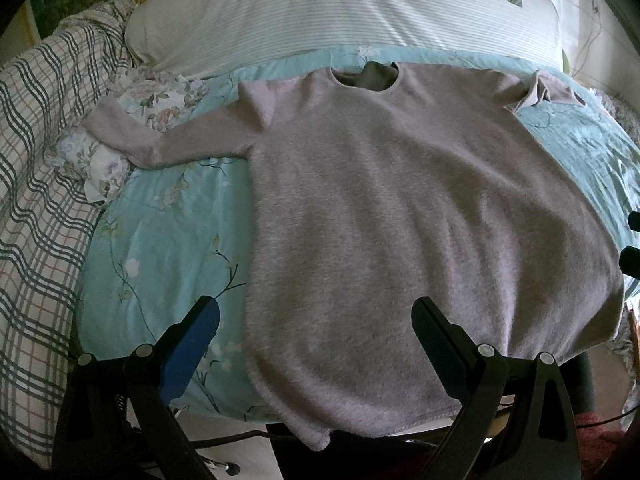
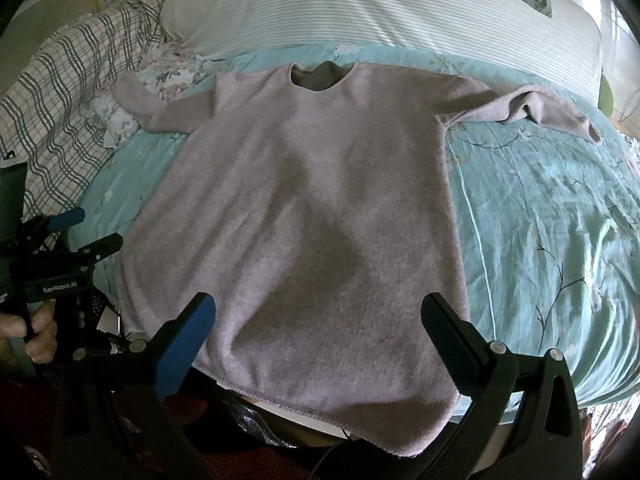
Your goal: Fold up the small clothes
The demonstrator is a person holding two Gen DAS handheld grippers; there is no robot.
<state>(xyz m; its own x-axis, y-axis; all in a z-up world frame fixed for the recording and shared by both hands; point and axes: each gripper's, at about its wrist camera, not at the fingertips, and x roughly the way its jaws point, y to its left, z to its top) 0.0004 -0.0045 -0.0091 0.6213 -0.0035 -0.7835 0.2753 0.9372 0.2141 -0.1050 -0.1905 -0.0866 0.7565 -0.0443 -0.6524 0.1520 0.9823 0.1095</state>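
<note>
A fuzzy mauve long-sleeved sweater (image 1: 400,220) lies flat, front up, on a teal floral bedspread (image 1: 160,240), neck away from me, hem hanging over the near bed edge. It also shows in the right wrist view (image 2: 312,200). Its left sleeve (image 1: 136,136) lies across a floral cloth; its right sleeve (image 2: 536,112) is crumpled. My left gripper (image 1: 316,320) is open and empty above the hem's left part. My right gripper (image 2: 320,316) is open and empty above the hem's middle. The left gripper also shows at the left edge of the right wrist view (image 2: 92,232).
A striped white pillow (image 1: 340,12) lies beyond the sweater's neck. A plaid blanket (image 1: 36,200) is bunched along the left side. A crumpled floral cloth (image 1: 104,164) sits under the left sleeve. The bed's near edge (image 2: 280,400) runs under the hem, floor below.
</note>
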